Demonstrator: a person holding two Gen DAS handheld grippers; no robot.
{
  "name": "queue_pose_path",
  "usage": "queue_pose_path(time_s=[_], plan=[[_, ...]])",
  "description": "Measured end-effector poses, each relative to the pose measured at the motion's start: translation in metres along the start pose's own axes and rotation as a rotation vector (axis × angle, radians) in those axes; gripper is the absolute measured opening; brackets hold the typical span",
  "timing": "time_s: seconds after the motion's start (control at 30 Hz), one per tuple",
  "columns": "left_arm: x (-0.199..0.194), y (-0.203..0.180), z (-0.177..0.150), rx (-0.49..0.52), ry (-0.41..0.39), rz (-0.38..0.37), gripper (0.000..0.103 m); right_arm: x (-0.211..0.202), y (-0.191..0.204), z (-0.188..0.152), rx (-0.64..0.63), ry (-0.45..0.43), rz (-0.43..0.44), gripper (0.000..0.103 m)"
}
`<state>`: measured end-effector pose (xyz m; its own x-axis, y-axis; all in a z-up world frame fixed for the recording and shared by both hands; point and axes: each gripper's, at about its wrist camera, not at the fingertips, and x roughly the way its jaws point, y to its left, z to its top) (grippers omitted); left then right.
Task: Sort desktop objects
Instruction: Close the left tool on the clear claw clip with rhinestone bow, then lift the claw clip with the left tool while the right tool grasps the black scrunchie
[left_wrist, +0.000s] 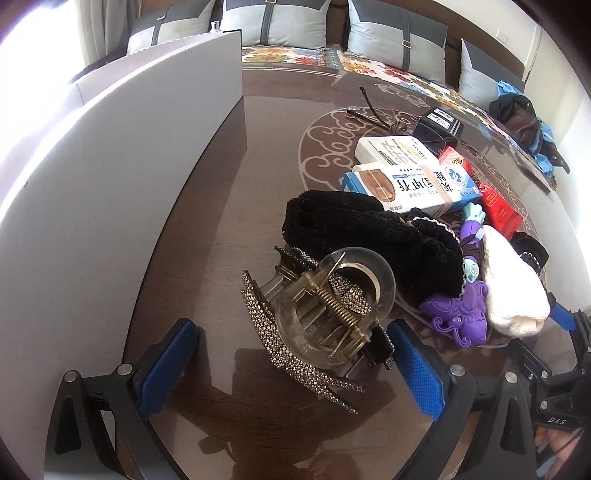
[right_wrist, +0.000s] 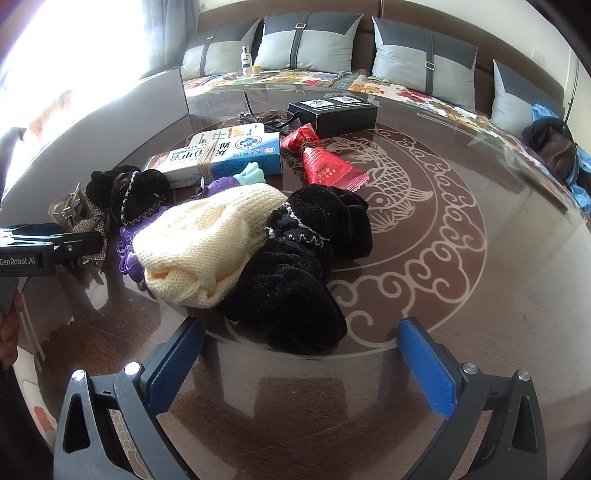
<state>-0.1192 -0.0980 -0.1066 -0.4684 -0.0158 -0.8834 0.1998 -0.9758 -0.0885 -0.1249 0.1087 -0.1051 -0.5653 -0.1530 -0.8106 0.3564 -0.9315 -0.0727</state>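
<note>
The left gripper (left_wrist: 295, 363) stands wide open around a rhinestone hair claw (left_wrist: 317, 317) lying on the glass-topped table (left_wrist: 229, 206) — its blue pads either side, not touching it. Just beyond sits a black velvet scrunchie (left_wrist: 354, 236), then a white-and-blue medicine box (left_wrist: 410, 184). The right gripper (right_wrist: 301, 369) is also spread wide and empty, near a cream knitted hat (right_wrist: 207, 243) and another black scrunchie (right_wrist: 299, 273).
</note>
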Motion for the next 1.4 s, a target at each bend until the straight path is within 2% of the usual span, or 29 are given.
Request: queue_pose_path(time_s=[0.1, 0.37, 0.5, 0.57, 0.6, 0.7, 1.0, 1.4], plan=[[0.007, -0.009, 0.005, 0.012, 0.015, 0.063, 0.103, 0.0, 0.0, -0.001, 0.0, 0.0, 0.0, 0.103], [0.007, -0.012, 0.006, -0.049, 0.004, 0.102, 0.103, 0.0, 0.0, 0.0, 0.0, 0.0, -0.001, 0.103], [0.009, -0.011, 0.01, -0.016, 0.013, 0.081, 0.103, 0.0, 0.0, -0.001, 0.001, 0.001, -0.001, 0.103], [0.003, -0.012, 0.007, 0.026, -0.035, 0.063, 0.086, 0.0, 0.0, -0.001, 0.001, 0.001, -0.001, 0.103], [-0.001, -0.014, 0.004, 0.055, -0.062, 0.048, 0.067, 0.0, 0.0, -0.001, 0.001, 0.001, -0.001, 0.103], [-0.009, -0.015, -0.007, 0.105, -0.075, 0.019, 0.058, 0.0, 0.0, -0.001, 0.001, 0.001, -0.001, 0.103], [-0.034, -0.016, -0.054, 0.147, -0.097, -0.03, 0.056, 0.0, 0.0, 0.0, 0.001, 0.002, -0.002, 0.103], [-0.046, -0.015, -0.078, 0.17, -0.115, -0.064, 0.056, 0.0, 0.0, 0.0, -0.008, 0.017, 0.006, 0.103]])
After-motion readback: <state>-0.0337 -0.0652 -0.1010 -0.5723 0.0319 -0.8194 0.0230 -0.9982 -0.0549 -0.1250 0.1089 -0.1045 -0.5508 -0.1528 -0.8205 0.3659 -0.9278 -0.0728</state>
